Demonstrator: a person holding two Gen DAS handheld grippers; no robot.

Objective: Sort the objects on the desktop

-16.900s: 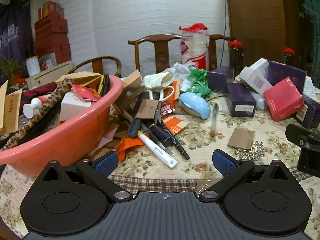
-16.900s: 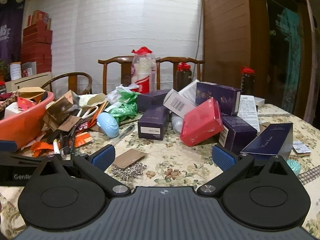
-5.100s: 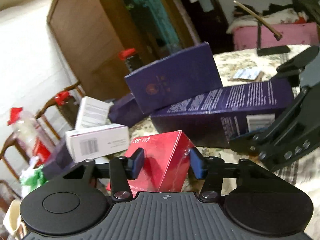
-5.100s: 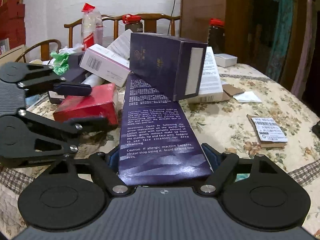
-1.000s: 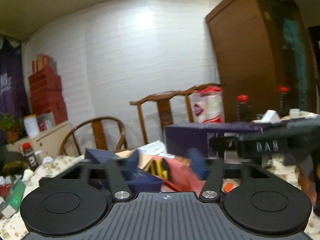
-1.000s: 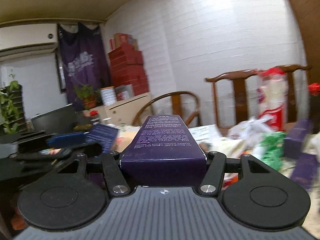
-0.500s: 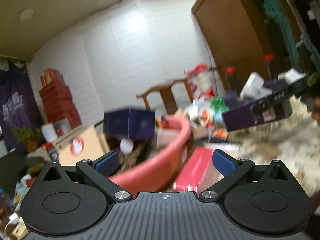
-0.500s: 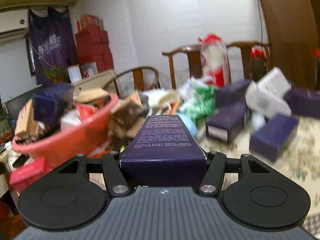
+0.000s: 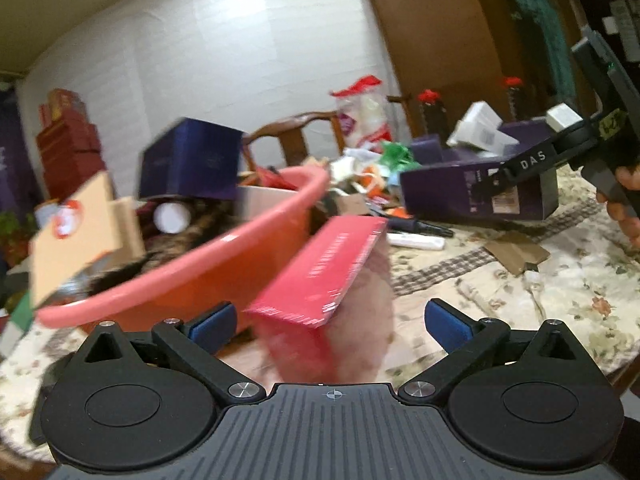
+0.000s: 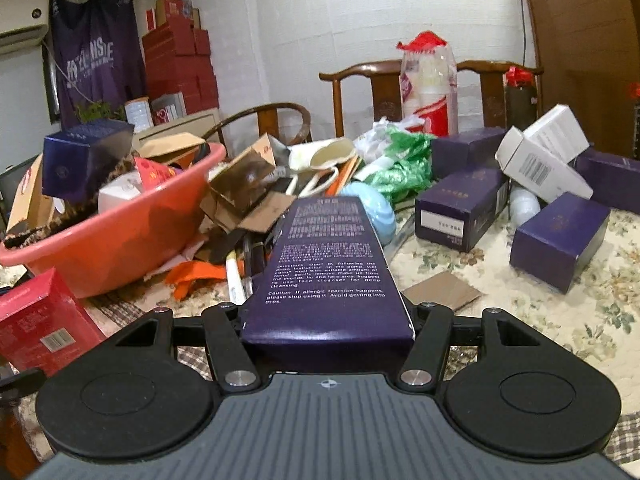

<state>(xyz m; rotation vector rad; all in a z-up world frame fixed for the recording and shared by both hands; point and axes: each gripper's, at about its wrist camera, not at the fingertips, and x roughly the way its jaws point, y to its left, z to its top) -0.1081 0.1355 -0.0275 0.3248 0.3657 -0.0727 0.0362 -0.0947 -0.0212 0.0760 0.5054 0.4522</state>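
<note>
Spreading wide, the left gripper (image 9: pixel 327 320) has no hold on the red box (image 9: pixel 320 276), which sits blurred and tilted between its blue pads (image 9: pixel 210 322), just beside the basin (image 9: pixel 224 248), probably let go short of the rim. Farther right, the right gripper (image 10: pixel 328 320) clamps the long purple box (image 10: pixel 328 276) by its near end, level above the table (image 10: pixel 560 312), presumably bound for the basin too.

The red box (image 9: pixel 320 276) between the left gripper's (image 9: pixel 327 322) spread fingers is motion-blurred, its print unreadable and its lower end hidden behind the gripper body. In the right wrist view, the long purple box (image 10: pixel 327 256) hides both pads of the right gripper (image 10: pixel 327 322), and the left edge cuts off 1 corner of that red box.
</note>
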